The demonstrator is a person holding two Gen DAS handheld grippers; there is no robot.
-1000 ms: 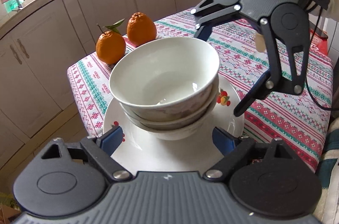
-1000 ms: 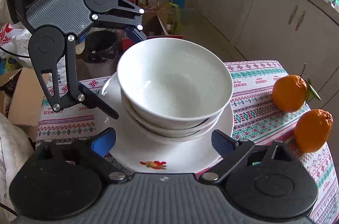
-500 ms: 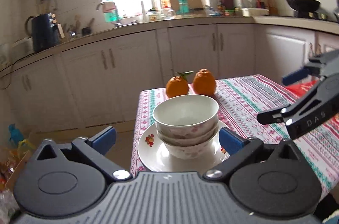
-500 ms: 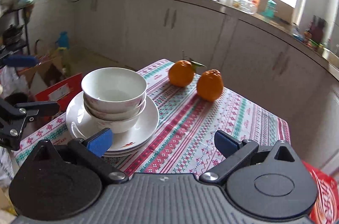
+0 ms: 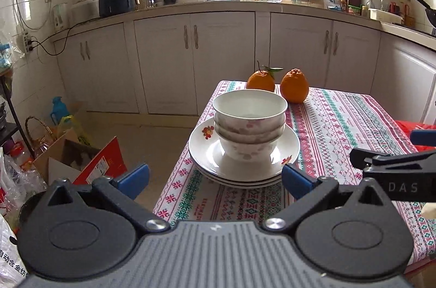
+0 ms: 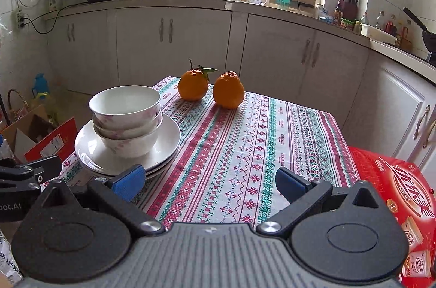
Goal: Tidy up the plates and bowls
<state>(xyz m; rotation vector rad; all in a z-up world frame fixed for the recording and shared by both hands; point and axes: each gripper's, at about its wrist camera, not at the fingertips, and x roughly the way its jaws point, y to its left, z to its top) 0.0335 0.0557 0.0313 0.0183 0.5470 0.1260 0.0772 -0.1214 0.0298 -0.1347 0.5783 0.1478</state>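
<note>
Left wrist view: both tongs drawn back off the table edge.
Cardboard box: on floor, left of left gripper.
Left gripper: blue pads spread wide, nothing between.
Stacked plates: ahead of left gripper, near table's left edge.
Nested bowls: three, upright on top plate, empty.
Oranges: two, beyond bowls.
Right gripper: pads wide apart over patterned tablecloth, empty.
Red package: right of right gripper.

Two oranges sit side by side (one with a leaf) at the far edge of the patterned tablecloth; a red box lies beside the table.
</note>
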